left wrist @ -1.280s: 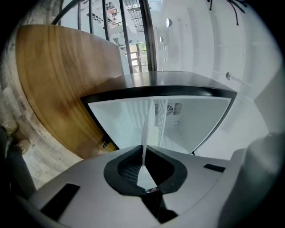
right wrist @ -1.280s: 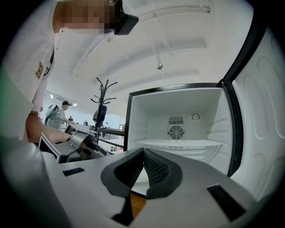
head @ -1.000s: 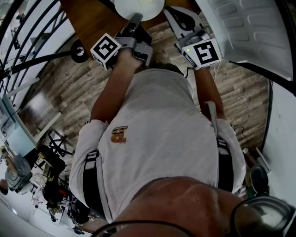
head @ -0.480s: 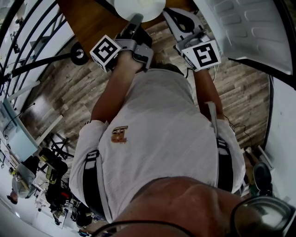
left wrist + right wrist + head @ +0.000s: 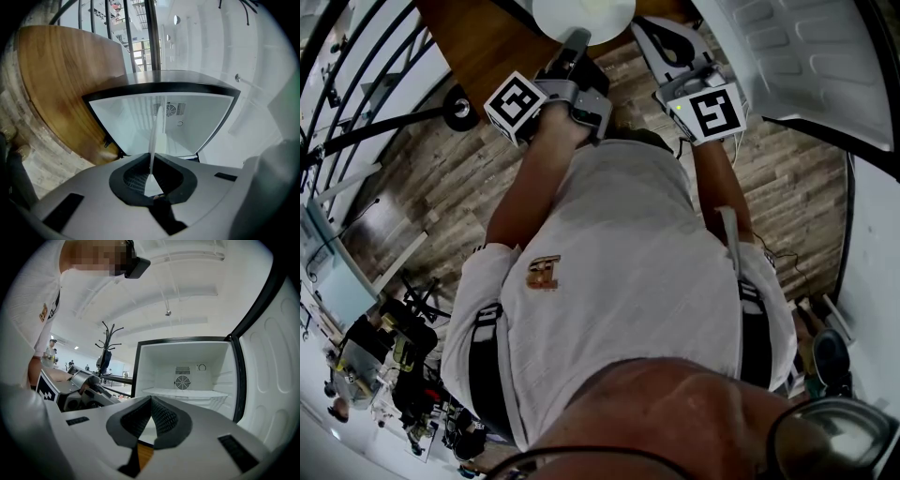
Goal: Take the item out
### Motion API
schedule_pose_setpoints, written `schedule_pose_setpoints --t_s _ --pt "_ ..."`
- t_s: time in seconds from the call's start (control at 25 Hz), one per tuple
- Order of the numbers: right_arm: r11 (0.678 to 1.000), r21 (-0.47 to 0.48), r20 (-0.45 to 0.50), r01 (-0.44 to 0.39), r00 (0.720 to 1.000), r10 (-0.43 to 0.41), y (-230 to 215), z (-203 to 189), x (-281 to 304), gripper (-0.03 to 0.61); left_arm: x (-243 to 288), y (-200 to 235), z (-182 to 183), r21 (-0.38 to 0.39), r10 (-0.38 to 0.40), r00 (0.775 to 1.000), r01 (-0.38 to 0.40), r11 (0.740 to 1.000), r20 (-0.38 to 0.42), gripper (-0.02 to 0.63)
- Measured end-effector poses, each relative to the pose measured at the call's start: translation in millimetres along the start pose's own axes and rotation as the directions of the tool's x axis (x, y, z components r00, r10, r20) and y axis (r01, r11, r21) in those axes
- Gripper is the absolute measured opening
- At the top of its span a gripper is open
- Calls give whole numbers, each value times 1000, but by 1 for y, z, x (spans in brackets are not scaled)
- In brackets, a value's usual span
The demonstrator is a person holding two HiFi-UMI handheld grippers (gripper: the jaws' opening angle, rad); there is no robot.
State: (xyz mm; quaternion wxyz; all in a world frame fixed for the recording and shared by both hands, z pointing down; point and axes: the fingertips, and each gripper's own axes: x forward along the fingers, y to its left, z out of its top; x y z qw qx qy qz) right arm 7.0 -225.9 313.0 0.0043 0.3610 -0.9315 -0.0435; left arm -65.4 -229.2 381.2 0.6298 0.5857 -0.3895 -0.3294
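My left gripper (image 5: 575,39) is shut on the rim of a white plate (image 5: 581,13), held out in front of the person's chest. In the left gripper view the plate (image 5: 153,136) shows edge-on as a thin white strip rising from between the jaws of the left gripper (image 5: 152,165). Beyond it stands the open, empty white fridge (image 5: 187,124). My right gripper (image 5: 661,33) is beside the left one, its jaws closed with nothing between them. In the right gripper view, the right gripper (image 5: 151,399) points level at the fridge interior (image 5: 187,373).
The fridge door (image 5: 806,56) hangs open on the right, close to the right gripper. A wooden tabletop (image 5: 487,47) lies under the plate. Black railings (image 5: 356,84) run along the left. The floor is wood plank, with equipment clutter (image 5: 403,375) at the lower left.
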Motion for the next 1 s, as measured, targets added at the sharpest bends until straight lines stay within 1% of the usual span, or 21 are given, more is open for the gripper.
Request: schedule_pose_setpoints --t_s 0.16,0.44,0.56,0.68,0.76,1.0 --pt "1000 -6 21 -5 1000 5 1 5 1 32 -1 0 1 7 -1 1000 1 1000 7 29" --pt "1000 -8 19 -9 1000 10 2 2 2 32 0 -1 0 -1 -8 1000 8 1000 6 29" --pt "1000 -5 0 -9 1000 9 2 1 1 32 -1 -2 0 -1 -8 1000 8 1000 6 29" --pt "1000 -9 21 -10 1000 10 2 4 2 32 -1 1 2 8 -2 1000 2 1000 9 29" --pt "1000 -7 21 -9 1000 9 2 4 2 34 -1 -3 0 -2 -7 1000 7 1000 5 29" --pt "1000 7 -73 -12 997 12 3 -7 -2 32 -1 -4 0 1 -4 1000 4 1000 5 29"
